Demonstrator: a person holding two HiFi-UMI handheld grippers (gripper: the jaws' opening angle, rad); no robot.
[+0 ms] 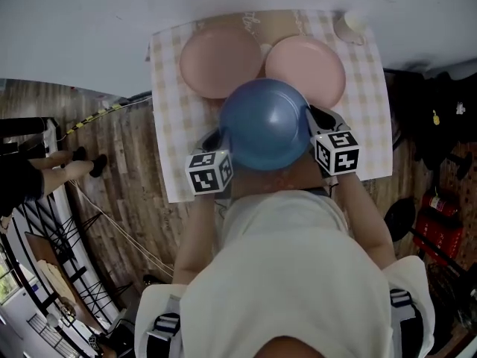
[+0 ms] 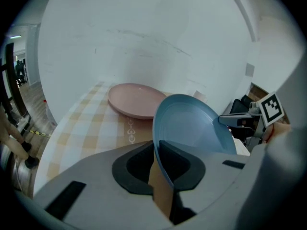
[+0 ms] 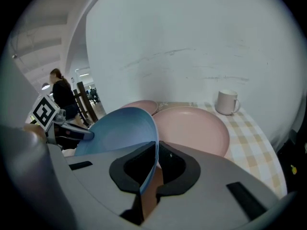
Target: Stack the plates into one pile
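Observation:
A blue plate [image 1: 264, 124] hangs tilted above the near half of the checked tablecloth [image 1: 369, 103], held on both sides. My left gripper [image 1: 218, 139] is shut on its left rim, and the rim runs between the jaws in the left gripper view [image 2: 156, 163]. My right gripper [image 1: 316, 119] is shut on the right rim [image 3: 154, 166]. Two pink plates lie flat side by side behind it: the left pink plate [image 1: 220, 61] [image 2: 136, 100] [image 3: 142, 105] and the right pink plate [image 1: 307, 68] [image 3: 193, 128]. The blue plate [image 2: 192, 126] [image 3: 117, 131] hides their near edges.
A white mug [image 1: 350, 27] [image 3: 226, 102] stands at the cloth's far right corner. A white wall rises just behind the table. Wooden floor lies to the left, where a person's legs [image 1: 52, 171] show. Dark gear sits on the floor at the right.

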